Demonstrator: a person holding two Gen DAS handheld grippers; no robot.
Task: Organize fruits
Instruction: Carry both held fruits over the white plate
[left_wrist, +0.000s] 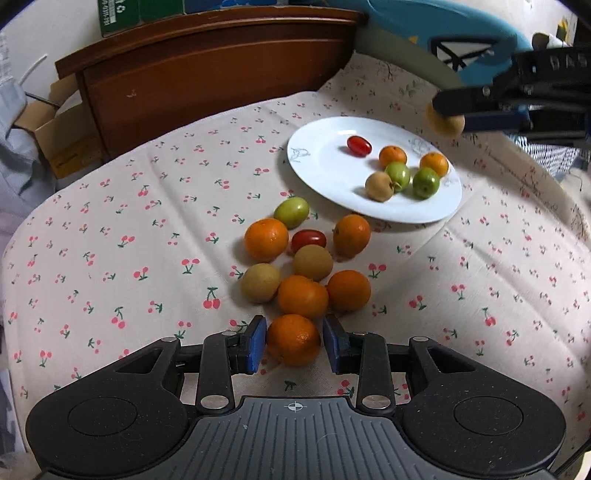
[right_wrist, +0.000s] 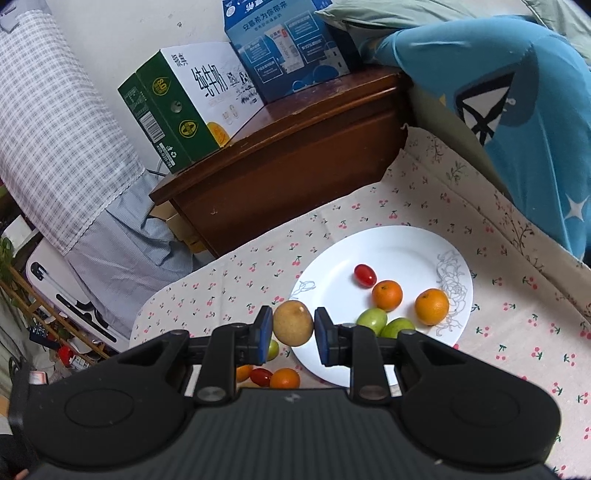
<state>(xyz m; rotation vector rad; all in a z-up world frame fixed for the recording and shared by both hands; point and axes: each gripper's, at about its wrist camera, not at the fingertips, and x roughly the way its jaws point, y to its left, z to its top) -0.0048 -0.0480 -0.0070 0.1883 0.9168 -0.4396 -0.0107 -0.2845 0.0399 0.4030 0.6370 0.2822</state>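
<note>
A white plate (left_wrist: 325, 155) lies on the cherry-print cloth and holds a red tomato (left_wrist: 359, 145), two oranges, two green fruits and a brown one. A loose pile of fruit (left_wrist: 308, 262) lies in front of it. My left gripper (left_wrist: 294, 338) stands around the nearest orange (left_wrist: 293, 339) on the cloth, the right pad a little apart from it. My right gripper (right_wrist: 293, 325) is shut on a brown fruit (right_wrist: 293, 322) and holds it in the air above the plate's (right_wrist: 399, 251) left edge. It also shows in the left wrist view (left_wrist: 448, 112), at the upper right.
A dark wooden cabinet (left_wrist: 207, 77) stands behind the cloth with cartons (right_wrist: 192, 103) on top. A blue pillow (right_wrist: 517, 110) lies at the back right. Checked fabric (right_wrist: 55, 147) hangs at the left. The cloth's edge drops off on the left.
</note>
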